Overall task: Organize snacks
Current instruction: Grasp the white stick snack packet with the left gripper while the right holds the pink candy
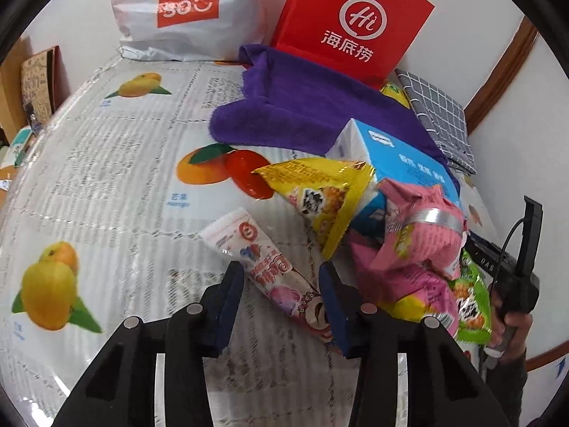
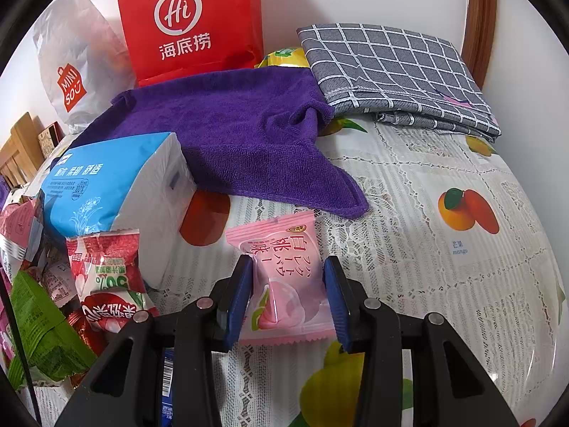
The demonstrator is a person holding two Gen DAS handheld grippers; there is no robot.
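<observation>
In the left wrist view my left gripper [image 1: 281, 288] is open, its fingers on either side of a long white and pink snack packet [image 1: 270, 270] that lies on the table. To its right is a heap of snacks: a yellow bag [image 1: 320, 195], pink bags [image 1: 416, 249] and a green bag [image 1: 473, 302]. In the right wrist view my right gripper [image 2: 288, 284] is open around a pink peach-flavour packet [image 2: 284, 277] that lies between the fingers. A red and white packet [image 2: 106, 277] and a green bag [image 2: 39, 338] lie to its left.
A blue and white tissue pack [image 2: 113, 185], a purple towel [image 2: 231, 135], a folded grey checked cloth [image 2: 394, 74], a red Haidilao bag [image 2: 192, 21] and a white Miniso bag [image 1: 185, 10] stand at the back by the wall. The fruit-print tablecloth [image 1: 106, 178] covers the table.
</observation>
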